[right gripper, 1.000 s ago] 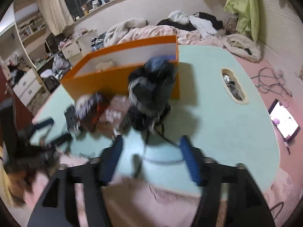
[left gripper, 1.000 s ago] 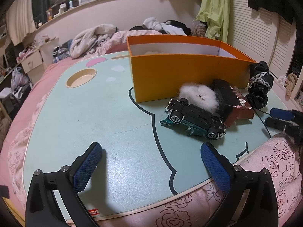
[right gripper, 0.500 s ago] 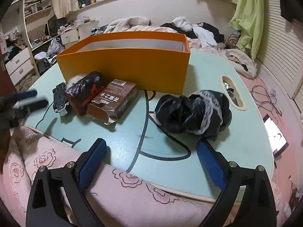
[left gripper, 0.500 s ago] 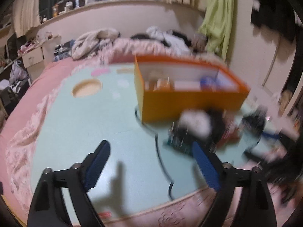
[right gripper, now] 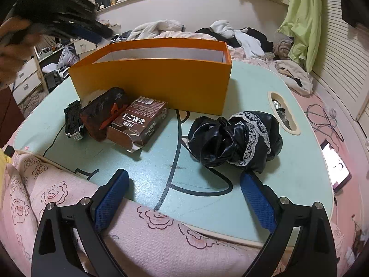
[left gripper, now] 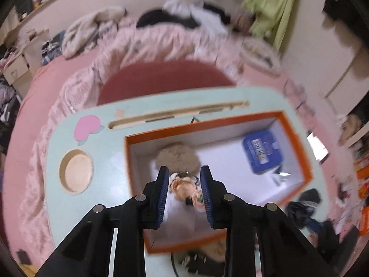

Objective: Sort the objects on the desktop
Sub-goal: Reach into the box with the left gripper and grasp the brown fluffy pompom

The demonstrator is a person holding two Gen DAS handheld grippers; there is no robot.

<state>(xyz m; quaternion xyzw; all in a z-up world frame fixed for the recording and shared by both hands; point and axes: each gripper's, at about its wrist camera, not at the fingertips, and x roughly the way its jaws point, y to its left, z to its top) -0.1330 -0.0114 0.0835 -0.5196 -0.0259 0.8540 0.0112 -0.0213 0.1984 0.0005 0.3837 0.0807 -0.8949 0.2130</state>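
- Left gripper (left gripper: 184,182): jaws narrowed but a gap remains; above the orange cardboard box (left gripper: 297,138), pointing down into it. A small peach-coloured figure (left gripper: 184,190) shows between the blue pads; whether it is gripped or lying in the box, cannot tell (blurred).
- Box interior white; holds a fuzzy tan pompom (left gripper: 177,157) and a blue rectangular pack (left gripper: 263,152).
- Right gripper (right gripper: 184,198): jaws wide apart, empty, at the near edge of the mint-green lap table (right gripper: 288,161).
- On the table: crumpled glossy black fabric with white lace (right gripper: 235,138); brown printed carton (right gripper: 140,122) touching a dark fuzzy red-marked block (right gripper: 101,113); black toy car (right gripper: 72,120) beside it.
- Table rests on pink rose-print bedding (right gripper: 57,194).
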